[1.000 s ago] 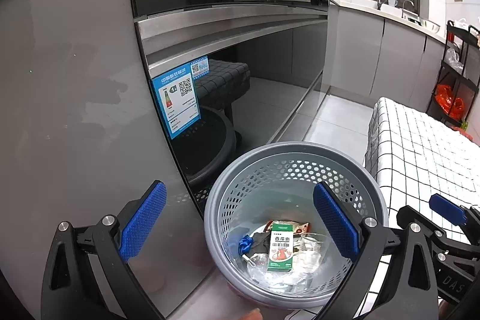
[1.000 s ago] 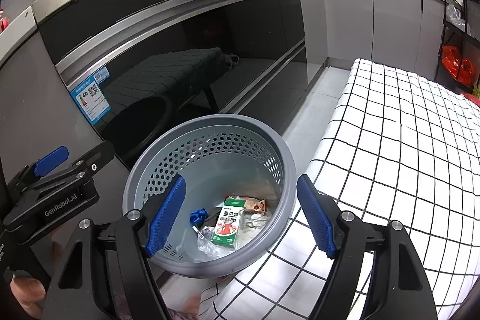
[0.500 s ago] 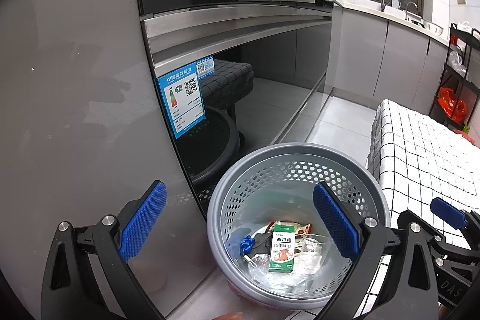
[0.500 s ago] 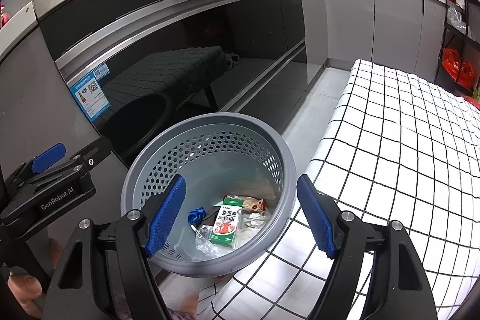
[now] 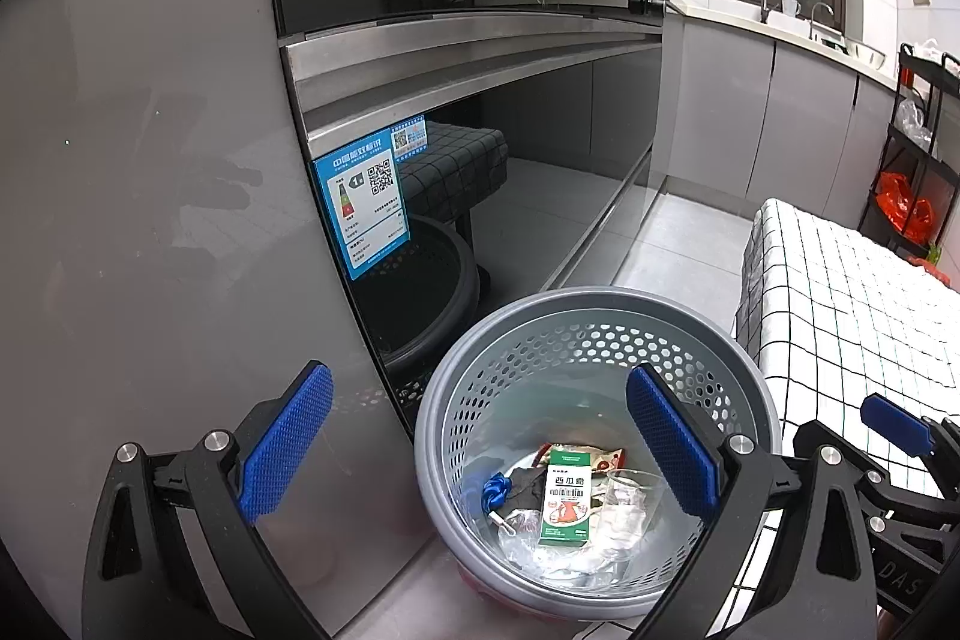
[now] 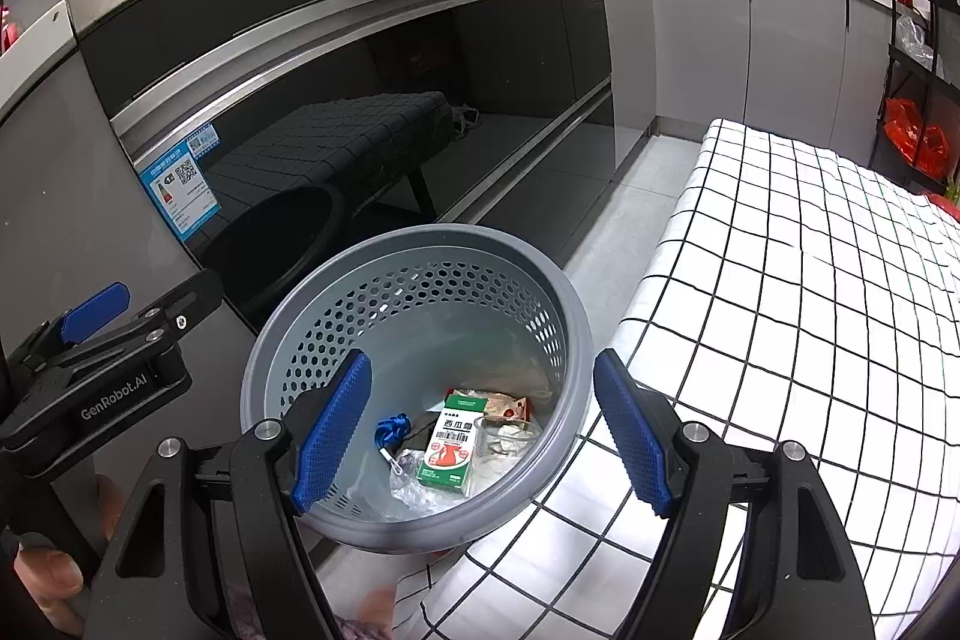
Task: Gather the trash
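Note:
A grey perforated waste basket [image 5: 600, 307] [image 6: 414, 250] stands on the floor between the cabinet front and a table. Inside lie a green and white carton [image 5: 566, 497] [image 6: 453, 437], a clear plastic cup [image 5: 627, 499] [image 6: 501, 433], a blue cord [image 5: 495, 490] [image 6: 391, 427], crumpled clear plastic [image 5: 540, 547] and a red wrapper [image 5: 609, 457]. My left gripper [image 5: 480, 448] hovers above the basket's left side, open and empty. My right gripper [image 6: 483, 430] hangs over the basket, open with nothing between its blue pads [image 6: 333, 427].
A glossy dark oven door [image 6: 360, 112] with a blue energy label [image 5: 366, 205] rises behind the basket. The table with a black-and-white checked cloth [image 6: 810, 292] lies to the right. A black rack with red bags [image 5: 906, 208] stands far right. A hand's fingers [image 6: 48, 580] show at bottom left.

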`<state>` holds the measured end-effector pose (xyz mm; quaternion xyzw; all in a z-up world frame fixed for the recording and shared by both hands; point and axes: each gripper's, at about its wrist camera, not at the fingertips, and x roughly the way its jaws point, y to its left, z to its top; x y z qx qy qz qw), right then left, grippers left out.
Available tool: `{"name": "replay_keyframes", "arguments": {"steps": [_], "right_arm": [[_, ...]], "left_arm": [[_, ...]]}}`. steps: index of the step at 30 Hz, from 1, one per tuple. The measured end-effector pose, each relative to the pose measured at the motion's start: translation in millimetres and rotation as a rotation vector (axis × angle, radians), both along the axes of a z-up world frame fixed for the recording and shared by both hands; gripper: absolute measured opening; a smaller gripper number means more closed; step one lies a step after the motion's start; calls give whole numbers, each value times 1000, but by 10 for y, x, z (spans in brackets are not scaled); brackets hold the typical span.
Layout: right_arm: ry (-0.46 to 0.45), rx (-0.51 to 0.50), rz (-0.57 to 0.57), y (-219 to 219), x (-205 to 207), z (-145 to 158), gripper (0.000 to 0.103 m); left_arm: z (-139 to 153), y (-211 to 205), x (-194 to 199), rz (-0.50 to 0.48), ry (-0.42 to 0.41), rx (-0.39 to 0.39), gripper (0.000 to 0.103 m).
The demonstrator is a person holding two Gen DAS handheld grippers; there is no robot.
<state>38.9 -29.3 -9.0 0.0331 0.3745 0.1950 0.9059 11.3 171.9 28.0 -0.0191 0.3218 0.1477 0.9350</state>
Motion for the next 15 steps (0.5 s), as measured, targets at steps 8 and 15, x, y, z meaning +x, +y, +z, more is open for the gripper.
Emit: {"name": "replay_keyframes", "arguments": {"steps": [8,15], "right_arm": [[1,-1,0,5,2,5,73],[-1,1,0,8,-2,6,73]], "left_arm": [[14,0,4,0,-2,0,97],[12,4,-4,0,-3,1,97]]}}
